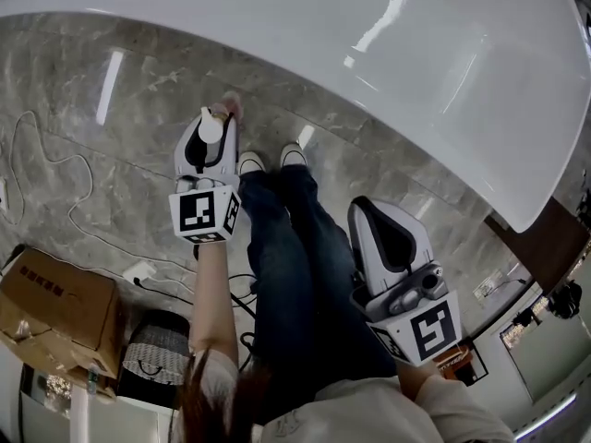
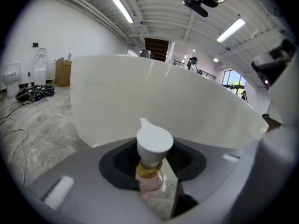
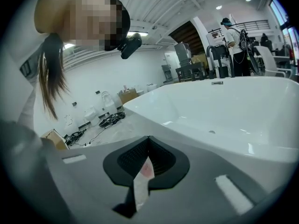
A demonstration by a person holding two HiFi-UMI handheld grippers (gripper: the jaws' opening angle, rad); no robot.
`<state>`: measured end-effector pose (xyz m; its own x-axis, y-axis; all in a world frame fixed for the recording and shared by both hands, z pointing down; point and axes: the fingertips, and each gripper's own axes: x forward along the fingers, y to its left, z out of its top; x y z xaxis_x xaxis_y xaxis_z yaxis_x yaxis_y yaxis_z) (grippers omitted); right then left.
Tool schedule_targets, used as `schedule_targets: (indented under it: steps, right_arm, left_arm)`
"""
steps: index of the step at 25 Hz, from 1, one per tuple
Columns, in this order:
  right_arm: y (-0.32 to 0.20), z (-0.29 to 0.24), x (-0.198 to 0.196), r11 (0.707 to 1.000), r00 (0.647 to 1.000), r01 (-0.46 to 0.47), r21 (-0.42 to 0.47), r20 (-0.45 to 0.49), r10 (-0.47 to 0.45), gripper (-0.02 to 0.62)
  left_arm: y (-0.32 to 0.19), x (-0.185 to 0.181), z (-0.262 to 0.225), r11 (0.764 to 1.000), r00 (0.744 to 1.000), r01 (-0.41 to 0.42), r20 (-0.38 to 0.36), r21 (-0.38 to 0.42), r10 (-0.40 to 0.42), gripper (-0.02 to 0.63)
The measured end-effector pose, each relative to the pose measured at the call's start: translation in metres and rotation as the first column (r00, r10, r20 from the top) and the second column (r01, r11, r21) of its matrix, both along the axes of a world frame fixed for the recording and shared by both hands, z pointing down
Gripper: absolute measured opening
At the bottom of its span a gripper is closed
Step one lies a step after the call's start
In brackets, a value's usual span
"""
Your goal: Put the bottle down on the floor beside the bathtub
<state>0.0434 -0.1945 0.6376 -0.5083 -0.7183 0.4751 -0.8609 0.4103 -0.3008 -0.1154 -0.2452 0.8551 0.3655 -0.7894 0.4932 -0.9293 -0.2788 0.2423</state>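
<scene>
Left tongs: the left gripper [image 1: 218, 123] is clamped on the bottle [image 2: 154, 146], its dark pads pressing either side of the neck.
Right tongs: the right gripper [image 3: 148, 143] has its jaws drawn together at the tips, with nothing between them and only a thin sliver of floor showing through.
Bottle: it stands upright in the left jaws, over the floor [image 1: 92, 155] just beside the outer wall of the bathtub [image 1: 388, 72]. Its base is hidden, so I cannot tell whether it touches down.
Only in the left gripper view: a gold collar and a pink body under the white spouted cap, and a toilet [image 2: 11, 78] by the far wall.
Only in the head view: the cap from above, just ahead of the person's shoes [image 1: 249, 162], and a cardboard box [image 1: 60, 303] and a white cable [image 1: 55, 192] well off to the left.
Only in the right gripper view: the tub's white inside and a dark tap [image 3: 217, 59] at its far rim.
</scene>
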Motion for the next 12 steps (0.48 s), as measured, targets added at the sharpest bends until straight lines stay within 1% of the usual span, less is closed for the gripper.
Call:
schedule_targets:
  steps: [3, 6, 12]
  right_arm:
    - [-0.005, 0.014, -0.003, 1.000, 1.000, -0.003, 0.001, 0.008, 0.003, -0.002]
    - [-0.007, 0.026, -0.008, 1.000, 1.000, 0.002, -0.002, 0.007, -0.002, -0.002]
    - [-0.009, 0.040, -0.009, 1.000, 1.000, 0.003, -0.009, 0.002, -0.003, -0.002]
  left_arm:
    - [-0.001, 0.000, 0.028, 1.000, 1.000, 0.008, 0.002, -0.015, -0.008, 0.204]
    - [-0.001, 0.000, 0.053, 1.000, 1.000, 0.000, 0.019, -0.028, 0.001, 0.204]
    - [-0.001, 0.001, 0.100, 0.998, 1.000, -0.002, 0.031, -0.065, 0.004, 0.204]
